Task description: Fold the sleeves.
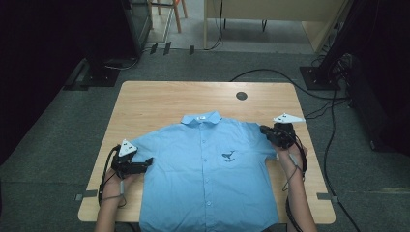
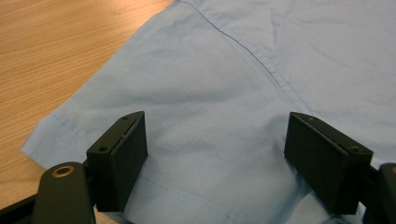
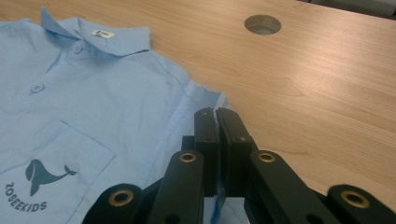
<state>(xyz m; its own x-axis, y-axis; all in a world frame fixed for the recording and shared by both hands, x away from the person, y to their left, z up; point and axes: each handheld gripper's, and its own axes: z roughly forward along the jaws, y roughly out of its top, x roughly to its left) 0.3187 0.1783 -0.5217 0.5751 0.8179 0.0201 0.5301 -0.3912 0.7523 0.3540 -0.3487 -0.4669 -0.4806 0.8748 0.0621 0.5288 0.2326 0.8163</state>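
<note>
High view shows a light blue shirt (image 1: 208,169) lying flat and face up in the middle of the wooden counter (image 1: 159,99), with its collar pointing to the far edge and its lower hem reaching the near edge. The shirt is buttoned, and a small dark whale print (image 1: 228,155) sits on the chest pocket. The left tongs (image 1: 145,163) are at the shirt's sleeve on the left side of the counter; in the left gripper view the two black jaws stand wide apart over the sleeve (image 2: 187,116), with the cloth lying between them and not pressed by the pads. The right tongs (image 1: 267,130) are at the other sleeve, near the shoulder; in the right gripper view the jaws are pressed together, and a thin edge of blue cloth (image 3: 215,210) is pinched between them, so they have hold of the shirt's sleeve. Beyond the collar, a round hole (image 1: 241,95) is cut in the counter near its far edge. A black cable (image 1: 290,84) runs over the grey floor behind the counter.
</note>
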